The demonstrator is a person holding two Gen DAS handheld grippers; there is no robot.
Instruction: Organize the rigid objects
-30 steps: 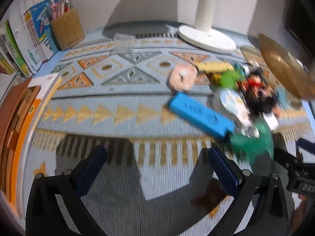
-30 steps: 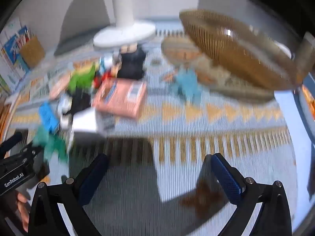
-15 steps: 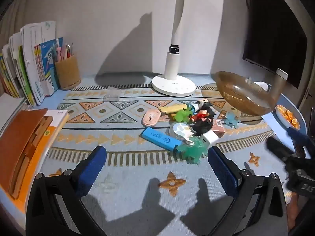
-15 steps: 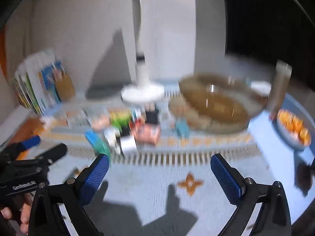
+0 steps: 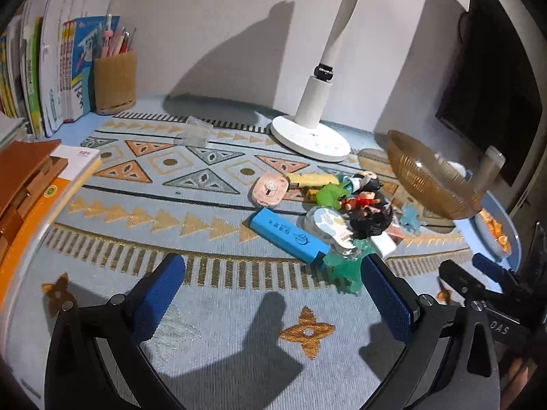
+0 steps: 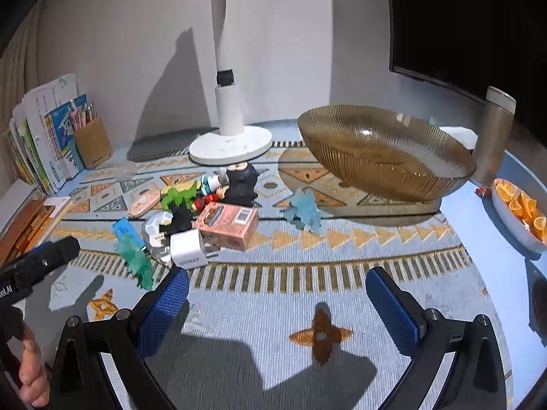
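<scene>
A heap of small rigid objects lies mid-mat: a blue bar [image 5: 289, 234], a green dinosaur [image 6: 136, 261], a white charger [image 6: 187, 249], a pink box [image 6: 227, 222], a pink oval case [image 5: 269, 189], a black figurine [image 6: 241, 182] and a pale blue dinosaur [image 6: 306, 210]. An amber glass bowl [image 6: 383, 152] stands to the right, empty. My left gripper [image 5: 273, 294] is open and empty, in front of the heap. My right gripper [image 6: 277, 300] is open and empty, over bare mat in front of the bowl.
A white lamp base [image 6: 230, 143] stands behind the heap. Books [image 5: 51, 71] and a pen cup [image 5: 114, 82] line the far left; a brown notebook stack [image 5: 27, 184] lies at the left edge. A dish of orange slices [image 6: 521, 212] and a cylinder [image 6: 494, 136] sit far right.
Both grippers have pulled up and back from close over the mat, so the whole desk now shows. Both stay open and empty.
</scene>
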